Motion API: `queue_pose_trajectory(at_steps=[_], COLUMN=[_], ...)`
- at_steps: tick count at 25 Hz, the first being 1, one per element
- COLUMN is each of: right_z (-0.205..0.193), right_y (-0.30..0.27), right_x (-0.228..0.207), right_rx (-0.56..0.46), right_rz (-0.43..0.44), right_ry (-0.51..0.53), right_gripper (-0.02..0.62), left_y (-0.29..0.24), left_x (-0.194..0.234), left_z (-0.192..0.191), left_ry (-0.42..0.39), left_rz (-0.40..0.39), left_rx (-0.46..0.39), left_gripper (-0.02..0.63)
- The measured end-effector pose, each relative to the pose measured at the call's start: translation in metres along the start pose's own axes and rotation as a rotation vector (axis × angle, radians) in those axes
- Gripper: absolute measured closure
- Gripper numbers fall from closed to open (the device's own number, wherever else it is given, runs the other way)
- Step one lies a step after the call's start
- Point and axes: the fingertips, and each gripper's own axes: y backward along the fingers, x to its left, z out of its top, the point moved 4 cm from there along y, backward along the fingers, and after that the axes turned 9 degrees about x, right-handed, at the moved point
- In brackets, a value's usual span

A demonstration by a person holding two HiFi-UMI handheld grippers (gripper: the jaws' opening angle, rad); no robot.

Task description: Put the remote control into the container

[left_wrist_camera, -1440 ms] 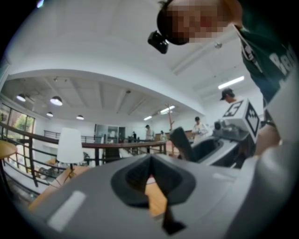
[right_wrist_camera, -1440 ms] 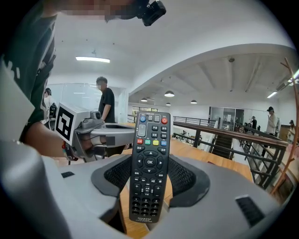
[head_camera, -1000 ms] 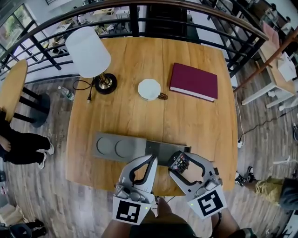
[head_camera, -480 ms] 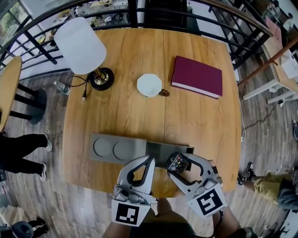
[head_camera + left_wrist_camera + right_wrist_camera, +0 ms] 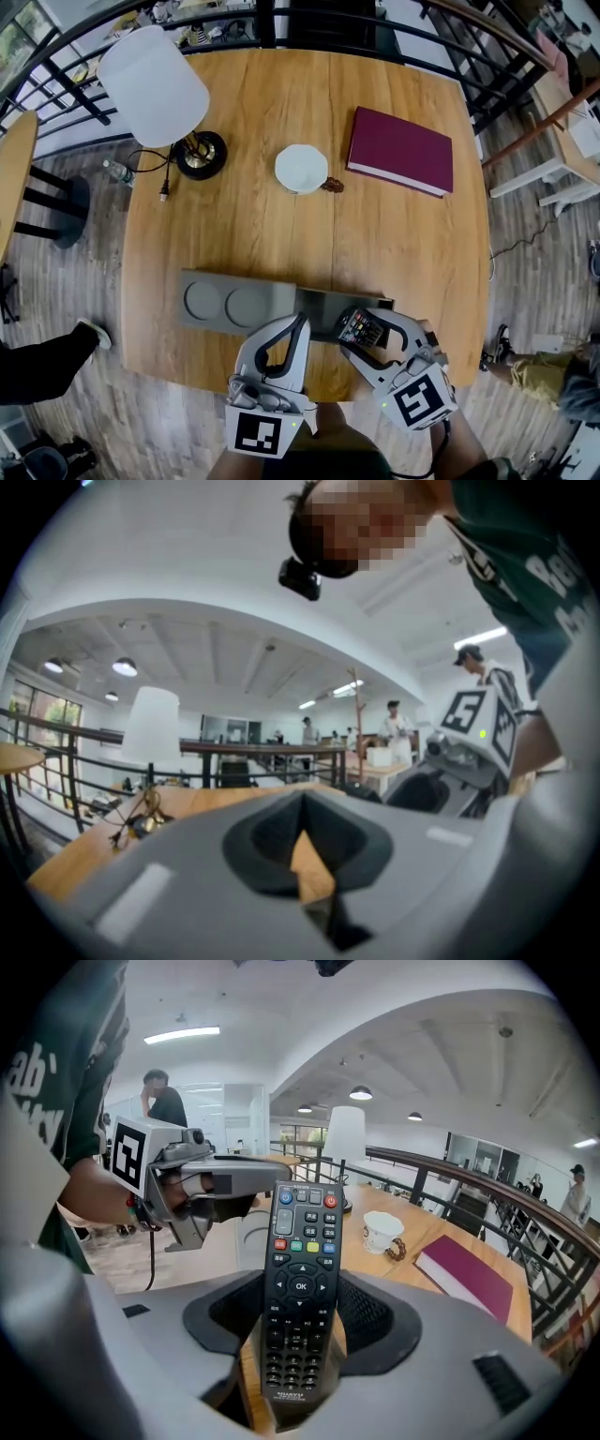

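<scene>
Fingers of the right gripper are clamped on the lower half of a slim black remote control with coloured buttons. Its button face is turned toward the gripper's camera, and its power-button end sticks out past the fingertips. In the head view the remote sits at the near edge of the desk, over the right end of a long, flat grey container. That end is an open rectangular compartment, while the left part of the container has two round recesses. Whether the remote touches the container cannot be told.

The left gripper is just beside the right one, over the near rim of the container at its middle. Its fingers are drawn together with only a thin wedge of wood showing between them, and they hold nothing.

Farther back on the light wooden desk stand a lamp with a white shade at the left corner, a white cup near the middle, and a closed maroon book to the right. All three are well apart from the container.
</scene>
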Motion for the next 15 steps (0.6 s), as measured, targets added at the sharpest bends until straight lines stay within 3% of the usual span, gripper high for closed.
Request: queue_pose_trajectory(at_steps=[15], right_z=[-0.016], right_y=[-0.036], right_x=[0.0], right_rx=[0.098], right_rz=[0.04], right_ry=[0.0], right_gripper=[0.339], left_y=[-0.003], left_x=[0.005], left_z=[-0.013], left_ry=[0.01], left_rz=[0.004], left_rx=[0.021], left_gripper=[0.609])
